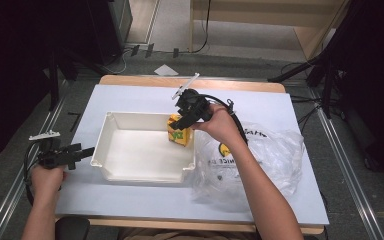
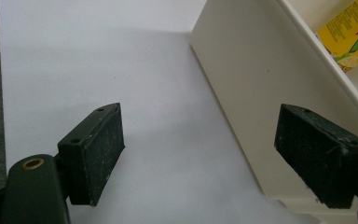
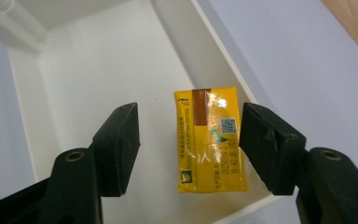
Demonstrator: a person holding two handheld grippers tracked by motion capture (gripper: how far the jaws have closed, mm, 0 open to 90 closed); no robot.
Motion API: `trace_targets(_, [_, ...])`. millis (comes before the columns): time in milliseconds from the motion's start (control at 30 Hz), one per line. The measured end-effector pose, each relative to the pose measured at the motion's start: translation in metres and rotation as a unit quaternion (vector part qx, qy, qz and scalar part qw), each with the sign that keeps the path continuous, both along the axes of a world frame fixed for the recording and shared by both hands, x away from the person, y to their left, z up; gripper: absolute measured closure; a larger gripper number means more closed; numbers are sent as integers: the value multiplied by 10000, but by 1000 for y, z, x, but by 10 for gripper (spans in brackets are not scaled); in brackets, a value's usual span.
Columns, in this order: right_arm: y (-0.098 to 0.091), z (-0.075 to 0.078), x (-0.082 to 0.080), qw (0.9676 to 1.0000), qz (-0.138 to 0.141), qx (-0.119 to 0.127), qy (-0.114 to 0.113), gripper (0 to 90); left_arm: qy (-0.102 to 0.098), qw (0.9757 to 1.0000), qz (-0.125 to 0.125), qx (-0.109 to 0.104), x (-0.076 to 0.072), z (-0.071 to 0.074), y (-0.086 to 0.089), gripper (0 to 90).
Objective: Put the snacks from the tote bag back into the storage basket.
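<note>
A yellow drink carton stands upright in the far right corner of the white tray. Seen from above in the right gripper view, the carton shows its top with a brown strip. My right gripper hovers just above it, open, with clear gaps between its pads and the carton. In the high view that gripper points down at the carton. My left gripper rests open at the tray's left outer wall. Its jaws hold nothing, and the tray wall runs along the right jaw.
A crumpled clear plastic bag with print lies right of the tray, under my right forearm. The white table top ends in a wooden edge at the far side. Dark stands and cables ring the table.
</note>
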State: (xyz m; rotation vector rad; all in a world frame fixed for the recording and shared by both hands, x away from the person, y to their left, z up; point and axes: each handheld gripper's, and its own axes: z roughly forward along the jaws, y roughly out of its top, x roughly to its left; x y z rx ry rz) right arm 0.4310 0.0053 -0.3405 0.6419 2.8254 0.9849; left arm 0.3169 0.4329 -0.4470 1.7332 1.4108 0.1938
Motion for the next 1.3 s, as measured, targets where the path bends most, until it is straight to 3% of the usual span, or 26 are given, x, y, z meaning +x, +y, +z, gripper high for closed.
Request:
trace_targets(267, [-2, 7, -10, 10000, 31, 49, 63, 392, 6, 10000, -3, 15, 0, 0, 0, 168])
trace_targets(433, [-5, 4, -22, 9998, 33, 156, 123, 444, 12, 10000, 1, 21, 0, 0, 0, 168])
trace_targets(633, [-10, -1, -29, 9995, -91, 269, 147, 519, 15, 10000, -11, 29, 0, 0, 0, 168])
trace_targets(767, [-13, -5, -33, 9990, -143, 384, 159, 638, 23, 10000, -1, 36, 0, -1, -1, 168])
trace_targets(1067, [-9, -27, -35, 9994, -171, 189, 237, 898, 30, 10000, -1, 48, 0, 0, -1, 168])
trace_targets(1300, [-6, -41, -30, 9991, -179, 33, 393, 900, 21, 10000, 1, 42, 0, 0, 0, 168])
